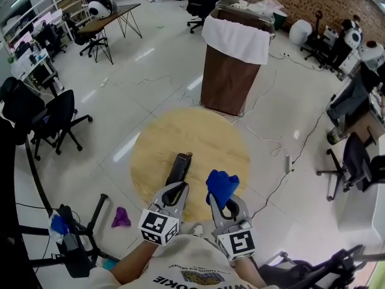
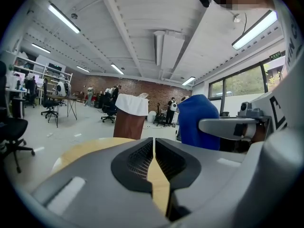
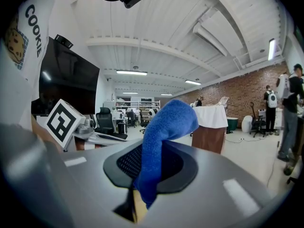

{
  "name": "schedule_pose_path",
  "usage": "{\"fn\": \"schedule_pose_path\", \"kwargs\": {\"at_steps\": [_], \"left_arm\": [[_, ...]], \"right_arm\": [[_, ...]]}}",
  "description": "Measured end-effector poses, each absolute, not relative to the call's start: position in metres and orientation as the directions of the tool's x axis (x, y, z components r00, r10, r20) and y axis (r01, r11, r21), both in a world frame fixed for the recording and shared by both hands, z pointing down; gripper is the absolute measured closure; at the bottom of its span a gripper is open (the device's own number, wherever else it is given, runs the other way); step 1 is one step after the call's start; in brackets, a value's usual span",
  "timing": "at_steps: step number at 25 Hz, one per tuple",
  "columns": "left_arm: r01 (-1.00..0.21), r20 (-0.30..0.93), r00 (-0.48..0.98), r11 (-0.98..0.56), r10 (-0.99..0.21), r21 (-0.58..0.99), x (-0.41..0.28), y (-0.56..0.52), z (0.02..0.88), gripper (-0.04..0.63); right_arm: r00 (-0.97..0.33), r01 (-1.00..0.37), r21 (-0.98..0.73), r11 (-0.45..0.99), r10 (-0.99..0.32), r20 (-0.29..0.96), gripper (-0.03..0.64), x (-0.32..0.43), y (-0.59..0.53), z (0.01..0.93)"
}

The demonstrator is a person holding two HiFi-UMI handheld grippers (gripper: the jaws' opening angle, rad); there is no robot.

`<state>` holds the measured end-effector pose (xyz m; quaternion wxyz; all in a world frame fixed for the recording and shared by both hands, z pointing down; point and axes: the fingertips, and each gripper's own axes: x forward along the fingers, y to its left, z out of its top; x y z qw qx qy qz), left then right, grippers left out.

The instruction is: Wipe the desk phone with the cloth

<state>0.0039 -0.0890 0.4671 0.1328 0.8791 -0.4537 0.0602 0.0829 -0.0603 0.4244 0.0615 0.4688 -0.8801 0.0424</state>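
Observation:
A black desk phone [image 1: 179,167] lies on the round wooden table [image 1: 204,137], toward its near edge. My left gripper [image 1: 178,189] hovers just short of the phone's near end, its jaws shut with nothing between them; in the left gripper view [image 2: 153,148] only the table top [image 2: 90,148] shows past the tips, not the phone. My right gripper [image 1: 227,203] is to the right of the phone, shut on a blue cloth [image 1: 221,186] that stands up out of its jaws. The cloth [image 3: 166,127] curls over the right gripper [image 3: 145,175] and also shows in the left gripper view [image 2: 197,120].
A brown bin with a white liner [image 1: 231,65] stands beyond the table. Black office chairs [image 1: 57,119] are on the left, and another [image 1: 355,161] on the right. A purple rag [image 1: 121,217] and a stand [image 1: 72,239] are on the floor near left. Cables [image 1: 283,161] trail at right.

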Motion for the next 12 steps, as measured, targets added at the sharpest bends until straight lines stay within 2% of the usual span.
{"fn": "schedule_pose_path", "kwargs": {"at_steps": [2, 8, 12], "left_arm": [[-0.821, 0.261, 0.571, -0.544, -0.778, 0.171, -0.002, -0.093, 0.479, 0.579], [-0.844, 0.416, 0.518, -0.526, -0.747, 0.107, -0.021, -0.122, 0.534, 0.48], [-0.839, 0.547, 0.475, -0.542, -0.689, 0.045, -0.028, -0.14, 0.585, 0.454]], "right_arm": [[-0.548, -0.833, -0.019, 0.552, -0.822, 0.155, 0.558, 0.079, -0.062, 0.426], [-0.522, -0.85, -0.029, 0.526, -0.832, 0.185, 0.558, 0.07, -0.069, 0.434], [-0.503, -0.862, -0.036, 0.506, -0.842, 0.195, 0.558, 0.068, -0.07, 0.438]]}}
